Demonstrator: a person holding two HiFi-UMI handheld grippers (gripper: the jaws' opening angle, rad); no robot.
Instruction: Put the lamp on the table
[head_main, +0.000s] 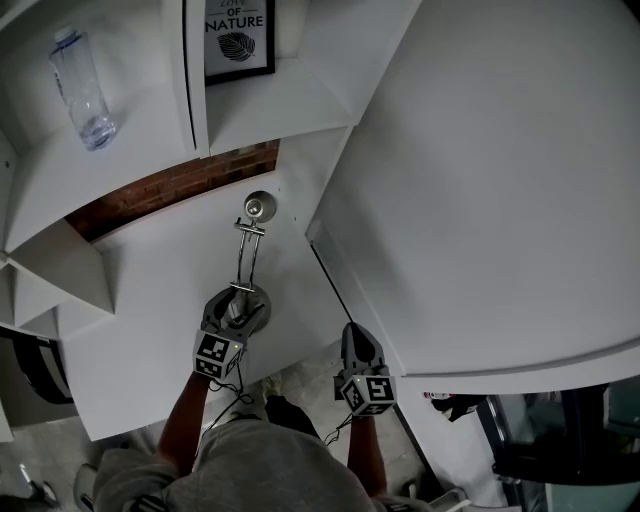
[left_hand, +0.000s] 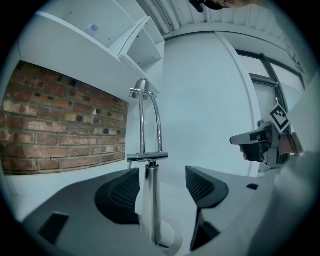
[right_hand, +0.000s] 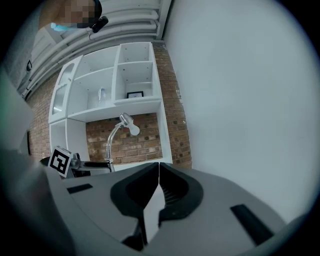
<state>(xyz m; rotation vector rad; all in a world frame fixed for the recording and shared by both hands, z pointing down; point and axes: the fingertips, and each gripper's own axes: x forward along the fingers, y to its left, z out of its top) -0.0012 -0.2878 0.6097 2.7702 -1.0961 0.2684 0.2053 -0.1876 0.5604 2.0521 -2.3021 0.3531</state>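
Left gripper (left_hand: 162, 187) jaws apart around lamp (left_hand: 151, 200) stem on table (head_main: 150, 300); right gripper (right_hand: 158, 186) closed, empty. Head view: bottle (head_main: 84, 90) in shelf (head_main: 195, 110) compartment, framed print (head_main: 239, 35) next compartment.

Your right gripper (right_hand: 159, 171) has its jaws pressed together, tip to tip. Beyond them to the left, the lamp (right_hand: 113, 137) stands upright before a brick wall (right_hand: 150, 137), its curved chrome neck ending in a white bulb. Your left gripper (right_hand: 102, 163), marker cube showing, reaches to the lamp's lower stem. White shelving (right_hand: 95, 75) rises above, with a small framed picture (right_hand: 134, 94) in one compartment.
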